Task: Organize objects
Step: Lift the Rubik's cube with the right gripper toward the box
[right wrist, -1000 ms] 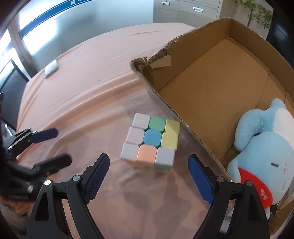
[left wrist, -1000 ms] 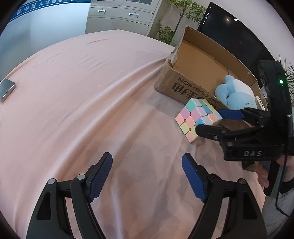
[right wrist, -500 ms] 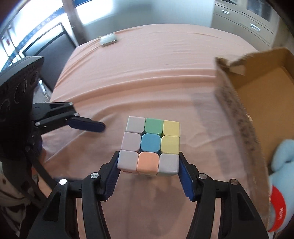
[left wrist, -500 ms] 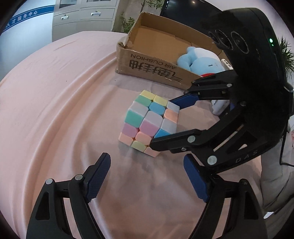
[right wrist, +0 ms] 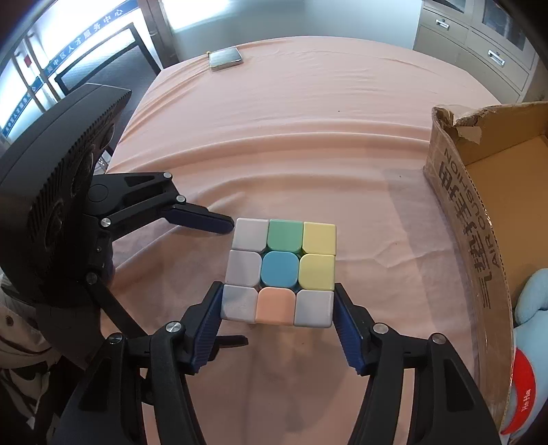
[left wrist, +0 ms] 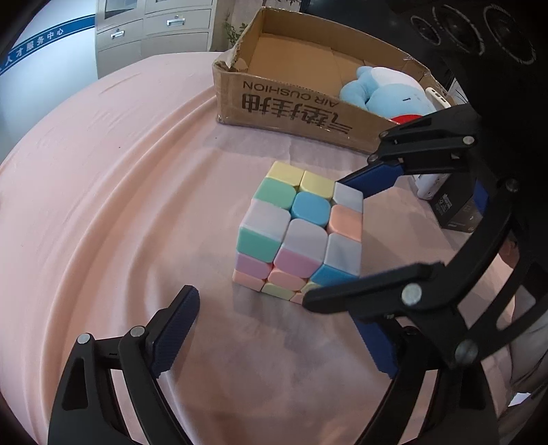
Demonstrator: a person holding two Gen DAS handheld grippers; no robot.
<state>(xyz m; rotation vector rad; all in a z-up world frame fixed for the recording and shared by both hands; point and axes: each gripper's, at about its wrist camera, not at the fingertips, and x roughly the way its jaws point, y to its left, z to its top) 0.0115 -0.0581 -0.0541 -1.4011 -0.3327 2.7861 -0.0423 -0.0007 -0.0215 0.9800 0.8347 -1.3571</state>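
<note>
A pastel puzzle cube stands on the pink tablecloth. My right gripper is shut on the cube, its blue pads pressed on the cube's two near sides. In the left wrist view the cube sits just ahead and the right gripper clasps it from the right. My left gripper is open and empty, a short way in front of the cube. In the right wrist view the left gripper sits at the cube's left. A cardboard box behind the cube holds a blue plush toy.
A small grey flat box lies at the table's far edge. A dark box and a white device sit to the right of the cube. The cardboard box wall stands close on the right. Grey cabinets stand behind.
My right gripper stays closed on the cube. My left gripper has moved closer to the cube and stays open.
</note>
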